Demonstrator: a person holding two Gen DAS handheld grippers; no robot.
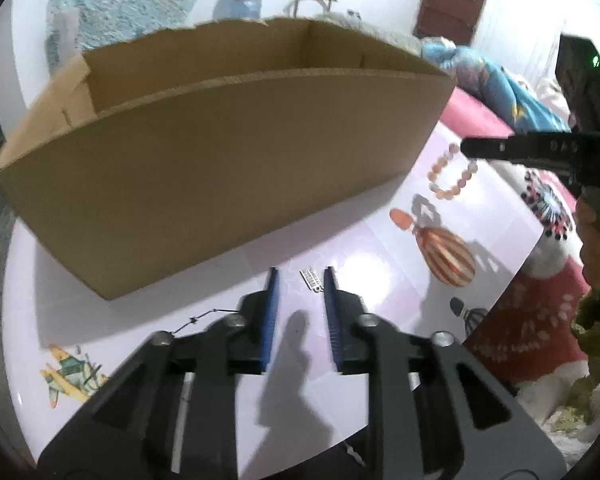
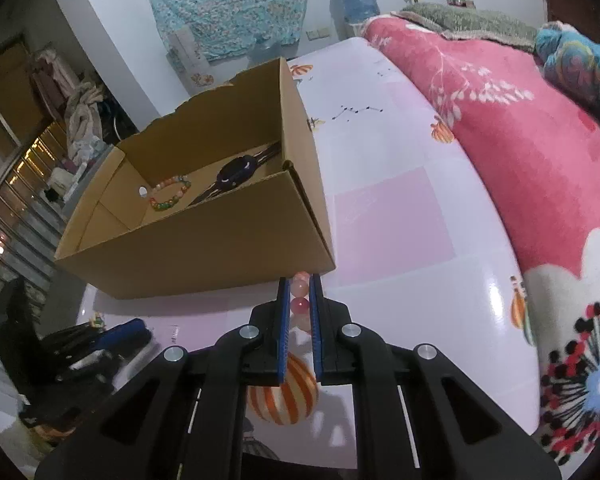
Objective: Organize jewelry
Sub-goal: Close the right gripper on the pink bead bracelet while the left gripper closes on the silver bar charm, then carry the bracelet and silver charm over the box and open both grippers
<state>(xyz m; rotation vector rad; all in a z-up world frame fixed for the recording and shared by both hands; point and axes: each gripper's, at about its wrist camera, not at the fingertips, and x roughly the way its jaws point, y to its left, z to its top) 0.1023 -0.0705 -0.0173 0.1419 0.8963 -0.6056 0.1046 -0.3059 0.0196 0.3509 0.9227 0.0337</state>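
Observation:
An open cardboard box point(image 1: 220, 168) stands on the pink-and-white table sheet point(image 1: 236, 280). In the right wrist view the box point(image 2: 220, 240) holds a multicoloured bead bracelet point(image 2: 170, 194) and a dark watch point(image 2: 236, 172). My right gripper point(image 2: 299, 280) is shut on a pink bead bracelet point(image 2: 300, 294) just right of the box's near corner; in the left wrist view the bracelet point(image 1: 452, 178) hangs under the right gripper's finger point(image 1: 500, 148). My left gripper point(image 1: 301, 274) is open, low over the sheet, with a small silver charm point(image 1: 311, 279) between its fingertips.
A thin black beaded chain point(image 2: 356, 111) lies on the sheet beyond the box; a thin dark cord point(image 1: 204, 316) lies by my left finger. A pink floral blanket point(image 2: 520, 152) borders the sheet on the right. Printed balloons point(image 1: 448, 256) decorate the sheet.

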